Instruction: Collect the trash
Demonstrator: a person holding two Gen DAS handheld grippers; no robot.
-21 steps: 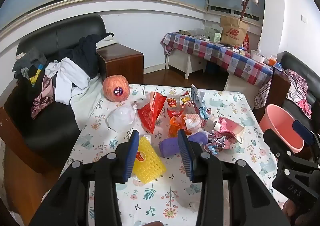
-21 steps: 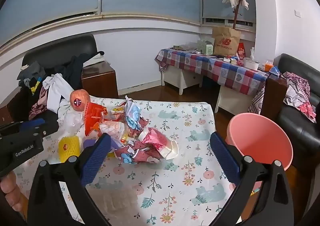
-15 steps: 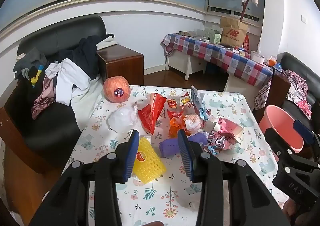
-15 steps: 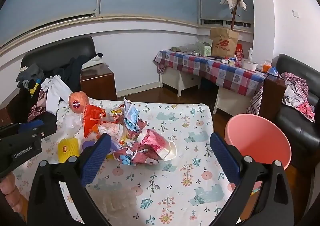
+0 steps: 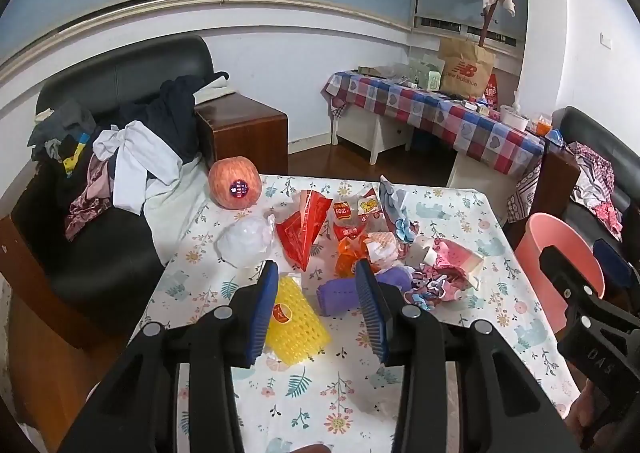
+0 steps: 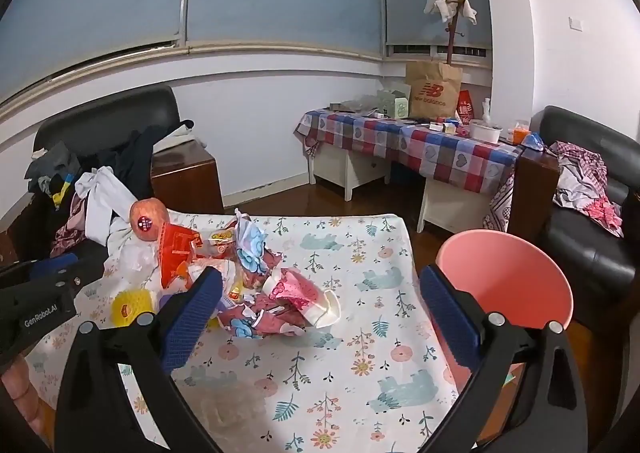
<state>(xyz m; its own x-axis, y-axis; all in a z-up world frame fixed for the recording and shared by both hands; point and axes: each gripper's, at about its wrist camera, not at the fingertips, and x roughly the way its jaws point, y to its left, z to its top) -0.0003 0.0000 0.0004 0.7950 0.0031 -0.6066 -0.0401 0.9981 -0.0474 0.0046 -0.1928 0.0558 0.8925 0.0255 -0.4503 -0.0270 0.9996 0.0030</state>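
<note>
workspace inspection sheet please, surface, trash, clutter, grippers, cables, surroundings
surface: table under a floral cloth, near part bare.
job's things: wrappers heaped mid-table: red wrapper, yellow foam net, purple tube, white crumpled plastic, crushed paper cup; pink bin stands beside the table's right edge, nothing seen inside.
clutter: apple with a sticker at the far left corner.
grippers: left gripper jaws open, hovering near the yellow net and purple tube, holding nothing; right gripper jaws wide open, empty.
cables: nothing seen.
surroundings: sofa with clothes on the left, checked side table behind.
</note>
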